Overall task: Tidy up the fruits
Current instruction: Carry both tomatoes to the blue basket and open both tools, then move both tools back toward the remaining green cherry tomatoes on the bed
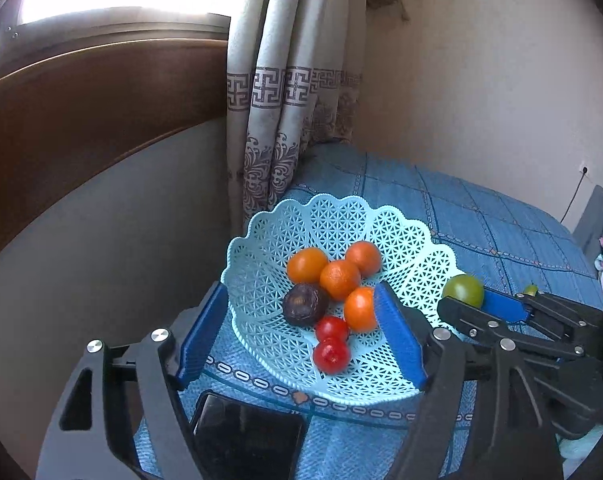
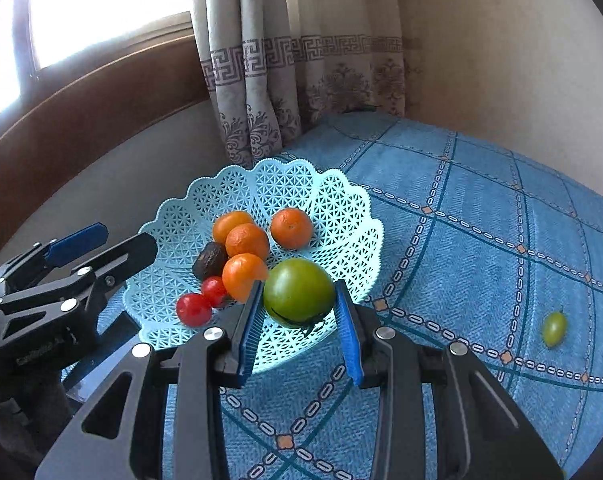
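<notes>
Nearest in the right wrist view, the right hand-held gripper is clamped on a large green tomato, its blue pads pressed to either side of the fruit, which hangs over the near rim of the basket. The left hand-held gripper stands released, its jaws spread wide around the near part of the basket and touching no fruit. A dark flat phone lies on the cloth just below it.

The pale blue lattice basket rests on a surface covered in a blue patterned cloth (whether worktop or bed cannot be told). Contents, near to far: two red tomatoes, one dark purple-brown fruit, and four oranges grouped at the centre.

Outside the basket, well apart on the right, one small green tomato lies on the cloth. Beyond, a patterned curtain hangs against the wall.
</notes>
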A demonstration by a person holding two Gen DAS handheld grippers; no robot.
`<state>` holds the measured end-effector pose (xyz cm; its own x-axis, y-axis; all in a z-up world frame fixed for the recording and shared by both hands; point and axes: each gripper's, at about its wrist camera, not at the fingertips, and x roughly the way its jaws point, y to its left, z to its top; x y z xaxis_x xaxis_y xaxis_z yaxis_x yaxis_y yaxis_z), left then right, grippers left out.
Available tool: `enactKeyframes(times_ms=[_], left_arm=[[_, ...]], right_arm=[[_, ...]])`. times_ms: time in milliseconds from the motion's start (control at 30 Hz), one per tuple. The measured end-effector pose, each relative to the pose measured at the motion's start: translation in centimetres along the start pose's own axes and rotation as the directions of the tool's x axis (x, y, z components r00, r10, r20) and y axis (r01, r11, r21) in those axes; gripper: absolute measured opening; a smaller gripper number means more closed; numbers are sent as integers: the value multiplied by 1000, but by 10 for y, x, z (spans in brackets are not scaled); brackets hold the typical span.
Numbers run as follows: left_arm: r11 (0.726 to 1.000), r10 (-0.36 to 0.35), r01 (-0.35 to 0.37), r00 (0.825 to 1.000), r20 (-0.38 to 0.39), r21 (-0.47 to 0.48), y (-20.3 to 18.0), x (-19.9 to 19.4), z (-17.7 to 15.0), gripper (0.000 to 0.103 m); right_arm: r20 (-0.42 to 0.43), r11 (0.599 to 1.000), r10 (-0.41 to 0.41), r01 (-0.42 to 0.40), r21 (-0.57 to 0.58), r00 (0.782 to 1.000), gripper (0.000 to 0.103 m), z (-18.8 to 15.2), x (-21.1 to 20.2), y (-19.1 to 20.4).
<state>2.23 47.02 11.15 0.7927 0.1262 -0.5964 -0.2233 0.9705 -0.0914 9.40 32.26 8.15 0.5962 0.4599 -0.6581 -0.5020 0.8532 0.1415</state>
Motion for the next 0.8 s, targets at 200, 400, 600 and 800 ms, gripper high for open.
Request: enactKeyframes(times_ms=[200,400,600,800], left_arm=[[1000,22,-22,1000,7,14,-3,1,0,85],[1000,22,-22,1000,3,19,-5,2,0,87],[1000,23,-23,1000,0,22,-7,3,-1,94],[1000,21,-21,1000,-5,18,-8,4,-1,99]], right_arm=[[38,1000,-19,19,1,999,57,-1,-2,-1],[37,1000,-23,22,9,999,57,-2,-4,-5],[30,999,-27,26,27,999,57,-6,-6,-10],[27,998,-30,28,63,999,66,-10,-8,-18]])
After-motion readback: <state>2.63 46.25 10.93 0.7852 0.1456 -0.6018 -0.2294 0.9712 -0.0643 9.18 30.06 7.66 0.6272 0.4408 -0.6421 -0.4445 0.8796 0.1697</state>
